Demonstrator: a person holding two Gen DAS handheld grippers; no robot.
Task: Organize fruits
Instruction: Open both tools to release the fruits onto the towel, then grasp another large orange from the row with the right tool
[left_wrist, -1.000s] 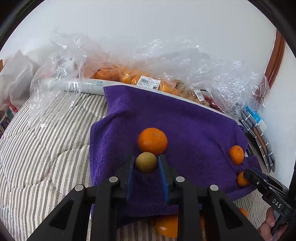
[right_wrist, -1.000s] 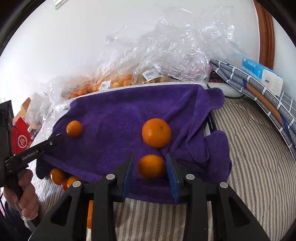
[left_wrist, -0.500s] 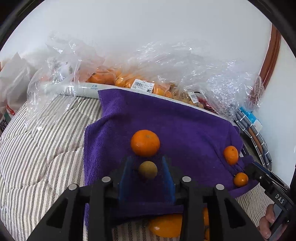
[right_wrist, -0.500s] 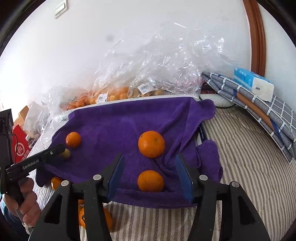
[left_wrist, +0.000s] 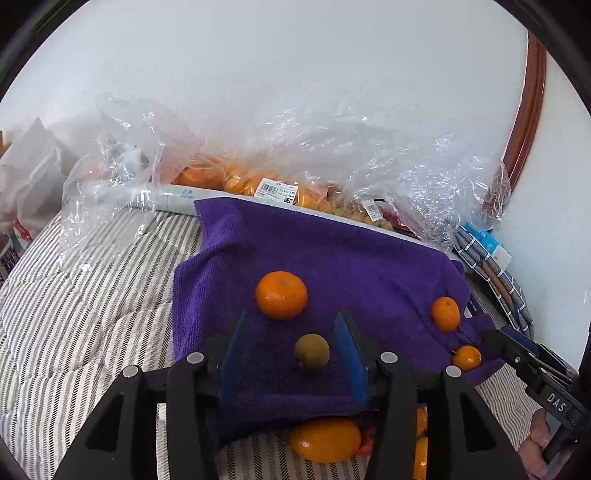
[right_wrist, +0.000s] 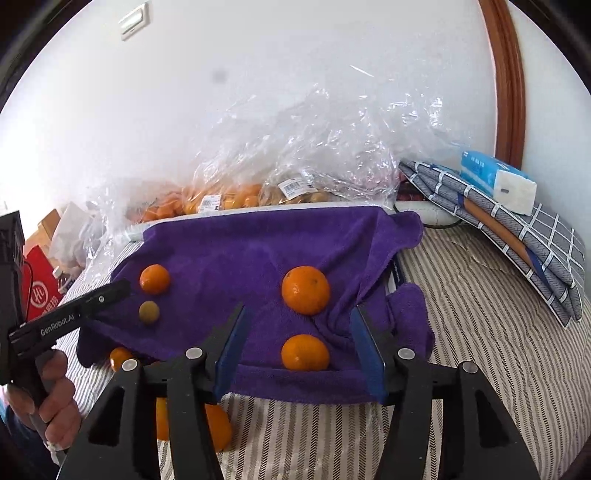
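From the left wrist view, the left gripper (left_wrist: 291, 350) has its blue fingers spread wide with nothing pinched, and the little brownish-green fruit (left_wrist: 311, 351) sits loose on the purple towel (left_wrist: 351, 258) right between them, a big orange (left_wrist: 281, 294) just ahead of the tips. Over on the right wrist view it's the same deal: the right gripper (right_wrist: 301, 349) is splayed and holding nothing, a small orange (right_wrist: 305, 352) resting on the towel between its fingers and a bigger orange (right_wrist: 305, 290) just beyond. Looks to me like both pieces are placed, so next I'd guess each tool backs straight off without nudging them, then goes for the loose oranges (right_wrist: 216, 424) down beside the towel's near edge.
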